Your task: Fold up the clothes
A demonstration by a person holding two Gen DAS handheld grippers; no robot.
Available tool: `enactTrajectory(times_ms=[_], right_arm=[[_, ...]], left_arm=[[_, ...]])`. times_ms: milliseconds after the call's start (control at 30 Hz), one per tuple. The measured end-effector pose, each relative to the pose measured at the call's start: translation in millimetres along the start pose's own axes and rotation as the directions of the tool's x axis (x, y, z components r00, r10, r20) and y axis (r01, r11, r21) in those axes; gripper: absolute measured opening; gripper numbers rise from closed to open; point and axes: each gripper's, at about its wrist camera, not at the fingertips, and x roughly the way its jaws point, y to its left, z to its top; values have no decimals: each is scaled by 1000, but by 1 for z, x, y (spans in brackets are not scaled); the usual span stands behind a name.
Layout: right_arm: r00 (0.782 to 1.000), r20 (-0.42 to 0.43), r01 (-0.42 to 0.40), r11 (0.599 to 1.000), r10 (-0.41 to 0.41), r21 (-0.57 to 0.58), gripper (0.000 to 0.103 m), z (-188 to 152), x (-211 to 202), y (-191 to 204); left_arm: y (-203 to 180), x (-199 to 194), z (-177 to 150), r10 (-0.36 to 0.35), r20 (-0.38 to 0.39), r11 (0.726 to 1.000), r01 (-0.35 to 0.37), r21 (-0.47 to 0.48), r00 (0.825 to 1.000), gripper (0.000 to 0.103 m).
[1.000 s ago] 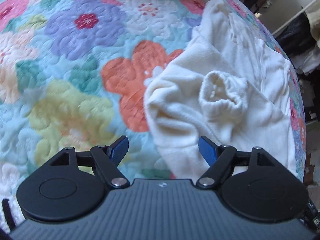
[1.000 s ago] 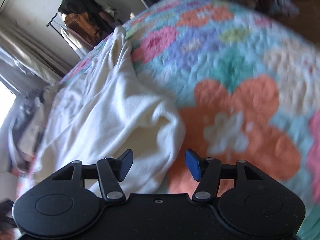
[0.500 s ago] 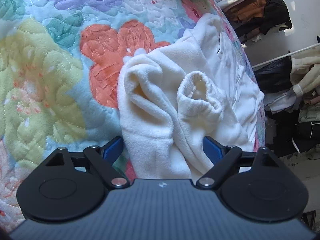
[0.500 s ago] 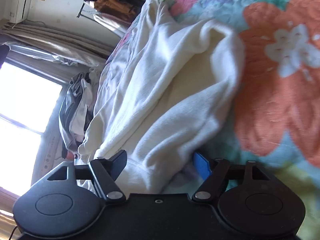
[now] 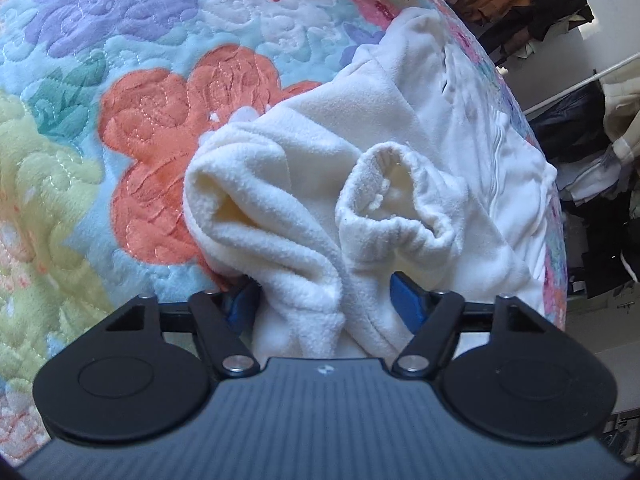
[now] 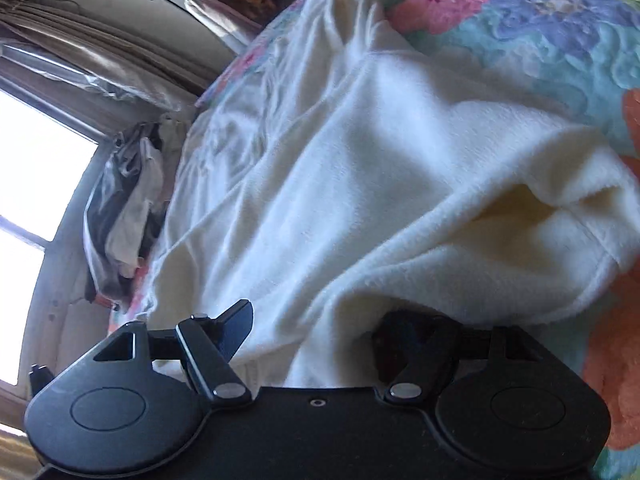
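Observation:
A cream fleece garment (image 5: pixel 400 128) lies crumpled on a floral quilt (image 5: pixel 120 60); its sleeve cuff (image 5: pixel 396 208) gapes open in the left wrist view. My left gripper (image 5: pixel 324 304) is open, its blue fingers (image 5: pixel 404 300) either side of a fold of the fleece near the cuff. In the right wrist view the same garment (image 6: pixel 340 168) spreads across the quilt (image 6: pixel 560 32). My right gripper (image 6: pixel 312 324) is open, with the garment's edge lying between its fingers (image 6: pixel 236 320); the right finger is partly hidden under the cloth.
Dark clothes hang on a rack (image 5: pixel 568 112) beyond the bed's far edge. In the right wrist view a bright window (image 6: pixel 28 184), curtains and a heap of dark clothes (image 6: pixel 120 200) lie at the left beside the bed.
Both grippers have moved down and forward onto the garment. Fleece now lies between the fingers of each; a second ago both were above it. The fingers have stayed open.

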Motion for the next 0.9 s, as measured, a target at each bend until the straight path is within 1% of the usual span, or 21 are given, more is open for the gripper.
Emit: enactTrajectory(times_ms=[33, 67, 100, 133, 167, 200, 333, 400, 467, 533, 600, 667, 733, 800, 900], right_arm=[[1000, 4, 22, 1000, -22, 17, 78, -5, 1, -8], [1000, 8, 16, 999, -16, 45, 77, -10, 1, -17], [1000, 21, -7, 997, 6, 71, 77, -13, 1, -23], [999, 37, -30, 997, 28, 73, 72, -13, 1, -24], [997, 52, -54, 996, 50, 76, 60, -13, 2, -25], [995, 69, -74, 995, 69, 71, 24, -13, 1, -24], [984, 148, -91, 992, 103, -86, 20, 0, -7, 8], [979, 173, -86, 985, 112, -150, 20, 9, -15, 25], [978, 177, -83, 980, 115, -180, 20, 23, -20, 39], [982, 164, -54, 976, 90, -212, 20, 39, -20, 55], [989, 137, -28, 970, 63, -243, 20, 56, -19, 69], [996, 83, -2, 956, 28, -294, 20, 74, -12, 86], [999, 19, 37, 916, -32, -400, 20, 91, -7, 108], [996, -38, 58, 886, -85, -461, 20, 110, -6, 127], [978, -115, 84, 830, -175, -551, 19, 136, -5, 155]], left_arm=[[-1, 0, -3, 10, 15, 1000, -11, 25, 1000, 32], [-2, 0, -6, 11, 30, 999, -12, 38, 999, 27], [-2, -1, -8, 2, 45, 999, -4, 37, 999, 25], [-3, -2, -9, -1, 55, 999, -1, 44, 998, 23], [-6, -2, -10, 7, 59, 998, -11, 65, 998, 22], [-10, -2, -10, 22, 63, 995, -28, 91, 998, 21], [-30, -10, -10, 47, 99, 982, -64, 177, 994, 17], [-40, -16, -5, 40, 106, 977, -61, 203, 994, 17], [-51, -21, 3, 23, 101, 975, -45, 216, 995, 17], [-65, -22, 16, 13, 83, 973, -32, 229, 997, 17], [-80, -21, 31, 3, 67, 969, -20, 247, 998, 17], [-95, -17, 46, -10, 53, 962, -5, 274, 999, 17], [-106, -15, 58, -23, 44, 953, 9, 302, 999, 17], [-113, -14, 68, -26, 37, 945, 13, 328, 999, 17], [-120, -9, 80, -12, 20, 934, 4, 357, 1000, 17]])
